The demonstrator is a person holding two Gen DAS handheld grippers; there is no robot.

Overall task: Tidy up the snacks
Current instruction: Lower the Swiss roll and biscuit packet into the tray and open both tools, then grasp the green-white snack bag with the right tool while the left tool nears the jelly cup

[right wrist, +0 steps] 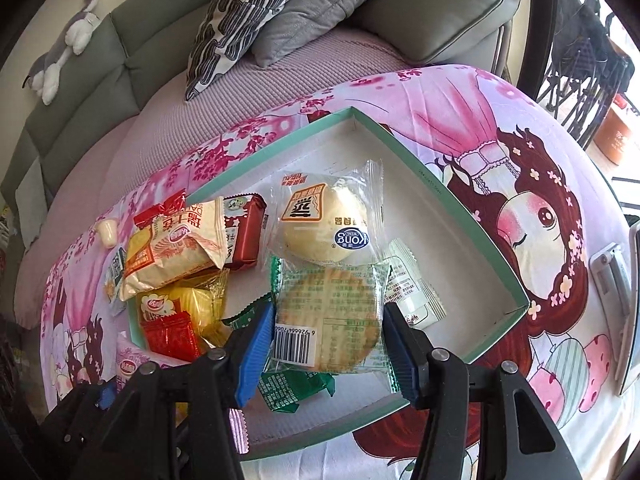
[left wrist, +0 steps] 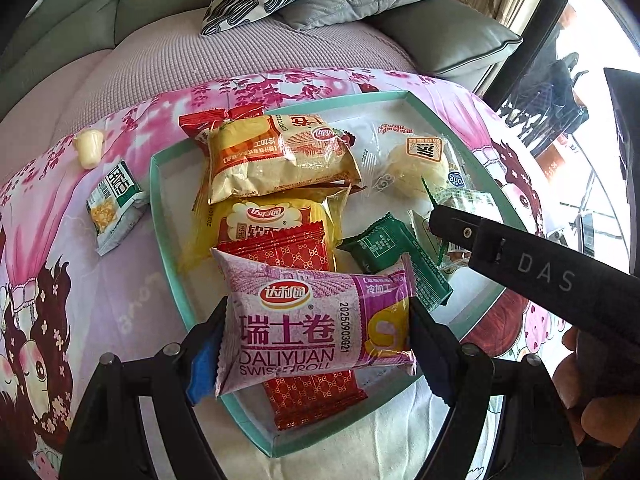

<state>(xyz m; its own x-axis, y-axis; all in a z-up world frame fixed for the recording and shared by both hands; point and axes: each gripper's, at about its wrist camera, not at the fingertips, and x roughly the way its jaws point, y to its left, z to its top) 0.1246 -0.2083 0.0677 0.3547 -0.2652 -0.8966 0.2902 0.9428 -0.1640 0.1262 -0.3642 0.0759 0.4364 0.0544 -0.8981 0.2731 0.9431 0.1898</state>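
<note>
Now both tools are placing snacks: the left tool (left wrist: 316, 332) is clamped on a purple Swiss roll pack (left wrist: 316, 320) over the tray's (left wrist: 154, 184) near edge, the right tool (right wrist: 328, 336) on a clear cracker packet (right wrist: 330, 316) mid-tray. Next, each must lower and release.

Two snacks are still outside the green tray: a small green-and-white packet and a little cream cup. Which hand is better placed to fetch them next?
Probably left. The packet and cup lie on the left gripper's side, beyond the tray's left wall. But it grips a pink Swiss roll, which it must release first; the right gripper holds a round cracker pack.
</note>
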